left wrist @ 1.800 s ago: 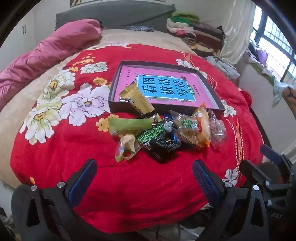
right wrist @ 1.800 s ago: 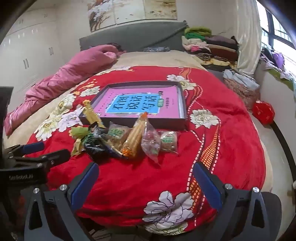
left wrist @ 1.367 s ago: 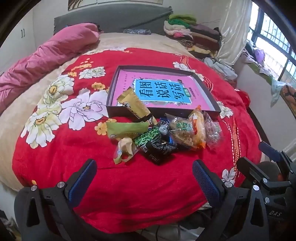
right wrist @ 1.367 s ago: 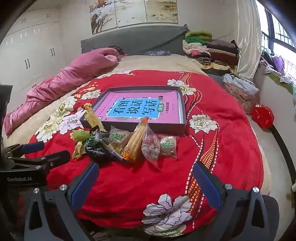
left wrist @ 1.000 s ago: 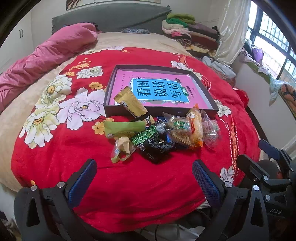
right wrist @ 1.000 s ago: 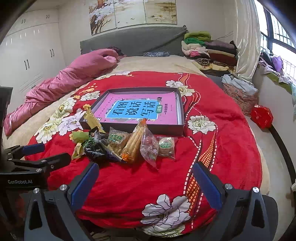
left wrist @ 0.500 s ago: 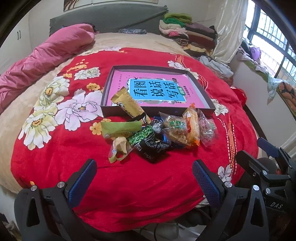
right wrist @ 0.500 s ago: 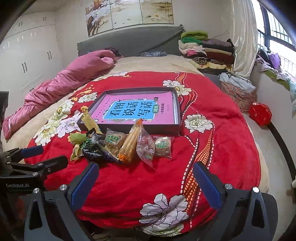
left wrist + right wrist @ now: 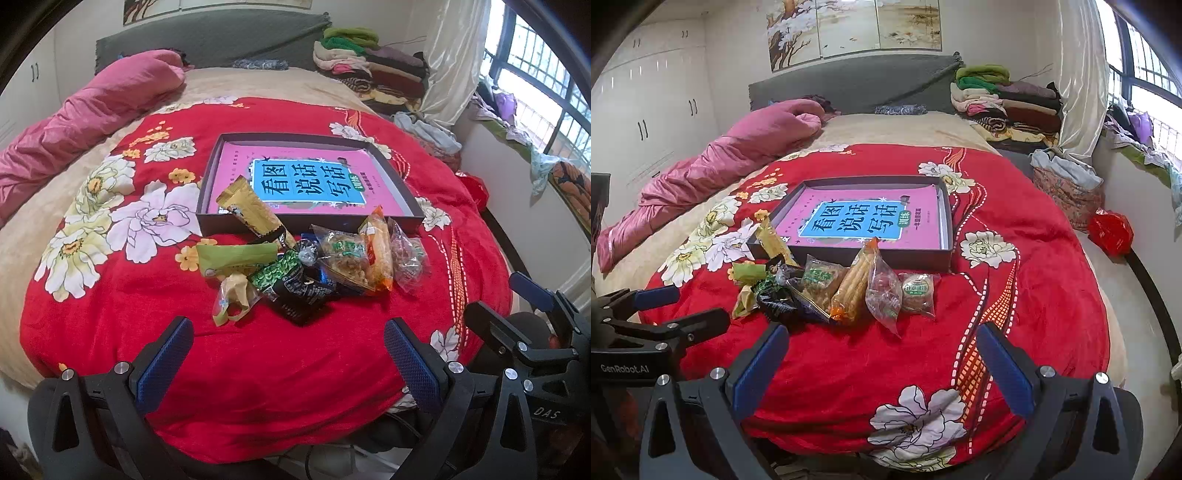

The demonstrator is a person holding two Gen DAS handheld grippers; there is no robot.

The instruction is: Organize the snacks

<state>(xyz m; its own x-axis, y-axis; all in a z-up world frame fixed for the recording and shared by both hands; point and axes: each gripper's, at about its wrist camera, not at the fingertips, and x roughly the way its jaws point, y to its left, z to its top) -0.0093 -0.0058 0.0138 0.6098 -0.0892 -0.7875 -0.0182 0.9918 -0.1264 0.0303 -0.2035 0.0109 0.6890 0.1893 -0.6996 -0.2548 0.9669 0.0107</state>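
Several wrapped snacks lie in a pile (image 9: pixel 306 266) on the red flowered blanket, just in front of a shallow dark box (image 9: pixel 415 218) holding a pink book. A gold packet (image 9: pixel 255 214) leans on the box's front wall. The pile also shows in the right wrist view (image 9: pixel 846 288), with a corn packet (image 9: pixel 855 284) and a round cake packet (image 9: pixel 916 291). My left gripper (image 9: pixel 288 354) is open and empty, near the blanket's front edge, short of the pile. My right gripper (image 9: pixel 882 358) is open and empty, also short of the pile.
A pink quilt (image 9: pixel 738 155) lies along the bed's left side. Folded clothes (image 9: pixel 997 99) are stacked at the back right by the headboard. A red bag (image 9: pixel 1110 230) lies off the bed at the right. The box (image 9: pixel 945 254) sits mid-bed.
Both grippers have drifted slightly back and up, so the bed and snacks sit a little lower and farther in view. Nothing was taken hold of; both stay open.
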